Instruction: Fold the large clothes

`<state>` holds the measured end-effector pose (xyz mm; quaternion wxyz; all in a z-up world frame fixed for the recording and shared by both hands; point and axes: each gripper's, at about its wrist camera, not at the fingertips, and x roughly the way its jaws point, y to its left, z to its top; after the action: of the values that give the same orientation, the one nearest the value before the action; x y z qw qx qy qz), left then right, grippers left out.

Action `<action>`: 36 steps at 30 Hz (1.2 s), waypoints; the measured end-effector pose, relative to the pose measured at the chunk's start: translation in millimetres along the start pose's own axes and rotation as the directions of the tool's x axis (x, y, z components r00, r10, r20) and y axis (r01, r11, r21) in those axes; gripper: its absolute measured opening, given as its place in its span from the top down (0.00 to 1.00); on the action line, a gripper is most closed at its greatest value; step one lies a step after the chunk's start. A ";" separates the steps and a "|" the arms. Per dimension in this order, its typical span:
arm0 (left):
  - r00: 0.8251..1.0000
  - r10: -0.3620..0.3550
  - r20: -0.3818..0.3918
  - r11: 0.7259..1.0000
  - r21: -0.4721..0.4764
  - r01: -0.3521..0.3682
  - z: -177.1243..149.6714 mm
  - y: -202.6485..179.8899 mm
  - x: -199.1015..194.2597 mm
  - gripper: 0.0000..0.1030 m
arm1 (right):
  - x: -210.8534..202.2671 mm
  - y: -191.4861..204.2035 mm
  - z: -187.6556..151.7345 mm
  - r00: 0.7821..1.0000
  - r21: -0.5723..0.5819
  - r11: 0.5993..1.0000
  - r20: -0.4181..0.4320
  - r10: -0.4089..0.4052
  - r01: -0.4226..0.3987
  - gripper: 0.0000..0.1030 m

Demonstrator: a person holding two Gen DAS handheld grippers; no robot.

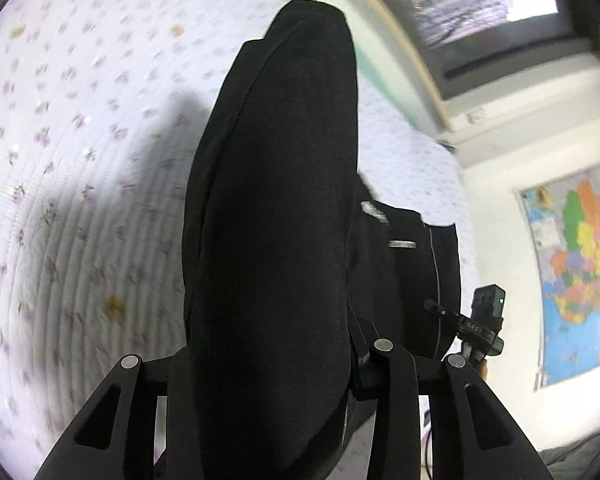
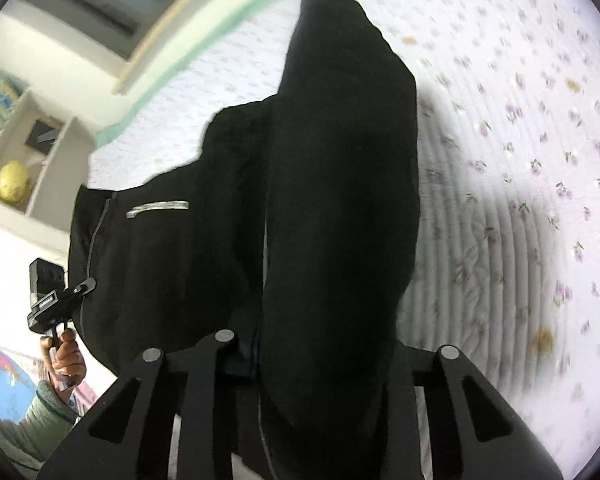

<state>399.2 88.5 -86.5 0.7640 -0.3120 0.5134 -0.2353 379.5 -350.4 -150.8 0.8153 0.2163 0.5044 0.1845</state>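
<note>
A black garment [image 1: 276,208] with grey piping and a silver strip [image 2: 158,207] hangs stretched between my two grippers, lifted off the floral quilt [image 1: 60,160]. In each wrist view a thick fold of it drapes over the jaws and hides the fingertips. My left gripper [image 2: 85,286] shows in the right wrist view, clamped on the cloth's left edge and held by a hand [image 2: 66,356]. In the left wrist view my right gripper [image 1: 434,308] bites the opposite edge. The far end of the garment [image 2: 332,24] still reaches toward the quilt.
The quilted bed fills most of both views, with a green border [image 2: 204,40] along its far side. A coloured map [image 1: 576,264] hangs on the white wall. A shelf holds a yellow ball [image 2: 14,186], and a globe [image 2: 0,376] stands near a green sleeve [image 2: 40,412].
</note>
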 end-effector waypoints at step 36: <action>0.987 -0.103 0.122 0.995 0.008 0.102 -197.4 115.8 -76.9 0.45 | -39.6 -40.5 -202.7 0.991 -0.055 0.997 0.126 -0.052 0.059 0.44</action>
<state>192.1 174.8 -175.5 0.7811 -0.3512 0.4488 -0.2551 183.2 -371.1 -223.8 0.8561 0.1893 0.4526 0.1624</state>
